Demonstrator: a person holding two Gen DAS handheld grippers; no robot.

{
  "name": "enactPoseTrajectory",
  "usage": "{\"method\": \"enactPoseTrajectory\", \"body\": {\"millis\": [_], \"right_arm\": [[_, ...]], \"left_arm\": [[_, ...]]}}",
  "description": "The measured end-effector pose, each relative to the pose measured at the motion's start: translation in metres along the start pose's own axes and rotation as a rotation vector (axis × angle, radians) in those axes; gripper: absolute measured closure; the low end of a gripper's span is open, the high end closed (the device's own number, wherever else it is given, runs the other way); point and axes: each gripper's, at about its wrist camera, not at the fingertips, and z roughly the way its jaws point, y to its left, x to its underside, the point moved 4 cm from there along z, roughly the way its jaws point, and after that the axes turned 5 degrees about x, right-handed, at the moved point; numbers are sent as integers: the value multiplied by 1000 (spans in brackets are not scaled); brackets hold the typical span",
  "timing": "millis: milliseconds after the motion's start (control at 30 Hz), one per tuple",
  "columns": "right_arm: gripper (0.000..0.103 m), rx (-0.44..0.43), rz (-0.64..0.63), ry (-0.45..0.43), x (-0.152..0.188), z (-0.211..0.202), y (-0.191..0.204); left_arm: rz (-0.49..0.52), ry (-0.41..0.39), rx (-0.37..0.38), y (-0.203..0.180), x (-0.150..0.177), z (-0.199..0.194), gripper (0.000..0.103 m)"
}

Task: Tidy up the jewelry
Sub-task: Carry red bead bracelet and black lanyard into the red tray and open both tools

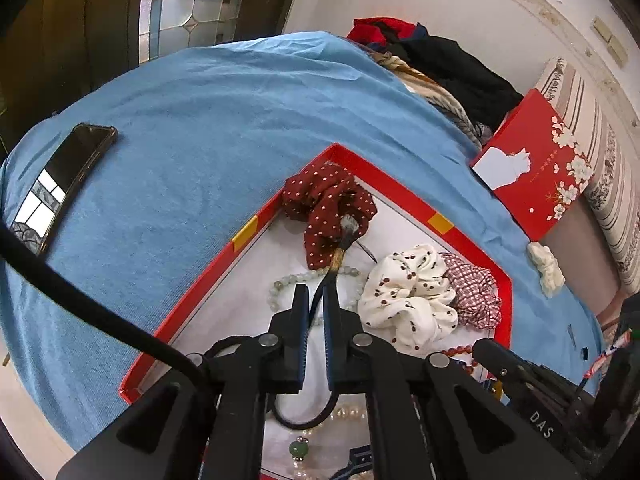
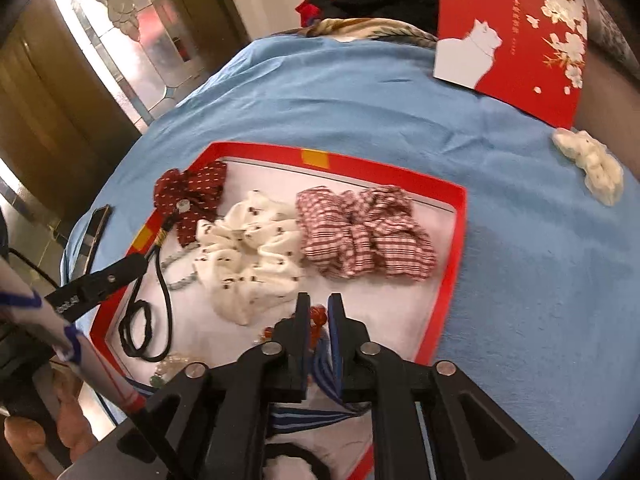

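Note:
A red box (image 1: 256,228) with a white lining lies on the blue cloth and holds jewelry and scrunchies. My left gripper (image 1: 316,294) is shut on a black cord (image 1: 318,300) with a gold-wrapped end and a grey charm (image 1: 349,225); the cord hangs in a loop below. In the right wrist view the left gripper (image 2: 136,264) holds this cord (image 2: 164,280) at the box's left side. My right gripper (image 2: 319,304) is shut on a blue striped band (image 2: 320,376), just above red-orange beads (image 2: 316,314).
In the box lie a dark red dotted scrunchie (image 1: 324,200), a white cherry scrunchie (image 1: 408,292), a red checked scrunchie (image 2: 360,232), a pale green bead bracelet (image 1: 280,286) and pearls (image 1: 348,414). A phone (image 1: 64,184), red lid (image 1: 532,164) and white scrunchie (image 2: 592,168) lie outside.

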Motion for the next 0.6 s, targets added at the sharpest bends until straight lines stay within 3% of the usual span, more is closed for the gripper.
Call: {"method": "enactPoseTrajectory", "body": {"millis": [133,400,600], "right_arm": [[73,25,-13,-36,0,-15,-5],[72,65,-58,-72,18,-44,-14],[71,55,-26,-76,47,-63,-29]], "left_arm": [[13,-46,-9,-5,-1,-9,81],[8,-92,-26,-6,-3,-17,72],[52,-135,-79,-10,-2,-25,65]]}}
